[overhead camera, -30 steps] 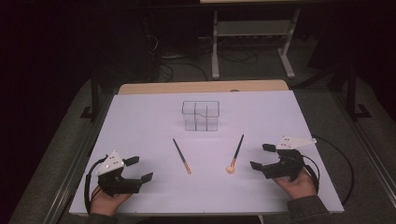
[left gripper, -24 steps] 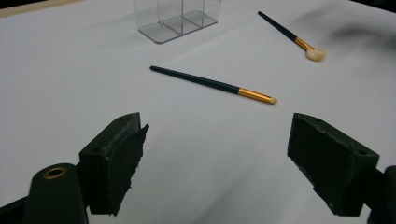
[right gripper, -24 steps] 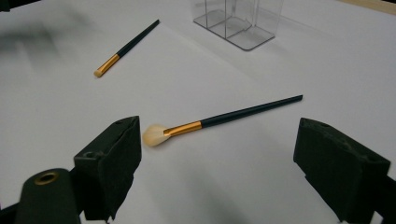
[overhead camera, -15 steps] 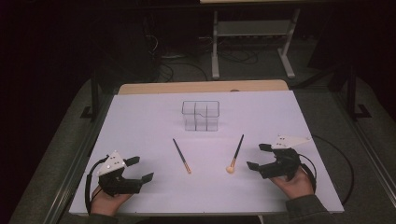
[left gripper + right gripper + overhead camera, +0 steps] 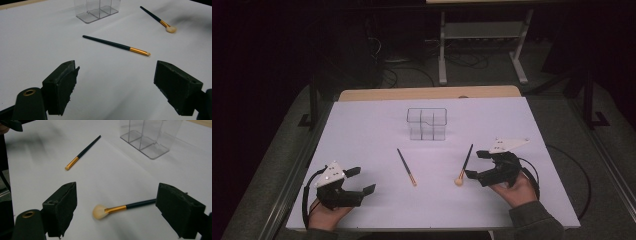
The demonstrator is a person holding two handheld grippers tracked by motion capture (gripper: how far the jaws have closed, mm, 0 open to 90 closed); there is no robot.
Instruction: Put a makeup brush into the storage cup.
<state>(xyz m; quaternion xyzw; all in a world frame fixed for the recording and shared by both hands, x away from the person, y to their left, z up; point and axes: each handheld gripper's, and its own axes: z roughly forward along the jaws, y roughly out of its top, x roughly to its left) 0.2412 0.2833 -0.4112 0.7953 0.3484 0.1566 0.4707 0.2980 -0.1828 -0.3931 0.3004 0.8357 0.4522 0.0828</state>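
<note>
The right tool (image 5: 475,165) was held wide open just beside the fluffy brush (image 5: 464,167), which lay near the tabletop's (image 5: 362,130) front edge, right of centre. The handle should be straddled squarely before closing. The left tool (image 5: 360,181) was wide open, empty.

In the right gripper view, the fluffy-headed brush (image 5: 117,208) has its handle end hidden behind the jaw at 4 o'clock, and the clear organizer (image 5: 150,137) is cut off by the top edge at 1 o'clock. The organizer is cropped the same way at 12 o'clock in the left gripper view. In the high view, the slim brush's (image 5: 406,167) tip is perhaps too small to make out.
</note>
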